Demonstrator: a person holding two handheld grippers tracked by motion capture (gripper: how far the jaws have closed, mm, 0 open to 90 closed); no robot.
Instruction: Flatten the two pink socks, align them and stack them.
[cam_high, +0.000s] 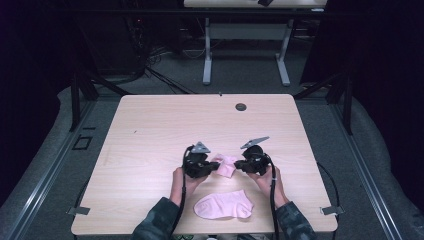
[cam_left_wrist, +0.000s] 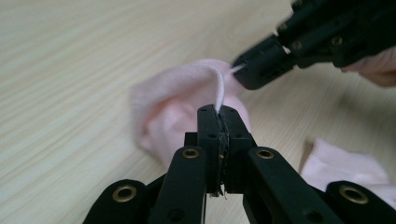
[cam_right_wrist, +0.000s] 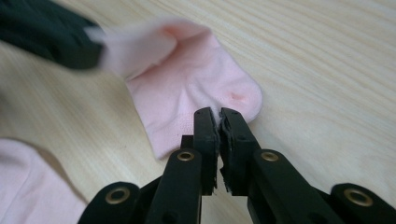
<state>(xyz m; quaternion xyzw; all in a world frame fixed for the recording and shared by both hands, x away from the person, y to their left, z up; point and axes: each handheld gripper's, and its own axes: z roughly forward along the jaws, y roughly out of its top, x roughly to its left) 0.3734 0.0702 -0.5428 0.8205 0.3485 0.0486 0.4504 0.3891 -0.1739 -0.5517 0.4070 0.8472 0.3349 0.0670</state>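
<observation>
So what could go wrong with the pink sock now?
Both grippers pinch only thin edges of the held sock: the left gripper has just the cuff rim, so it might slip out when lifted. The right gripper could stretch it if pulled apart. The held sock might also drag across the second sock nearby.

The pink sock (cam_right_wrist: 196, 93) looks like soft, matt knitted cloth. The table (cam_high: 150, 130) is pale wood-grain, smooth; the right gripper (cam_right_wrist: 219, 116) is matt black plastic with brass-coloured rivets.

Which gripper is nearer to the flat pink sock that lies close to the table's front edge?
Left, slightly. The left gripper is just above the flat sock, toward its toe end, and shut on the other sock. The right gripper holds that sock's opposite side.
</observation>
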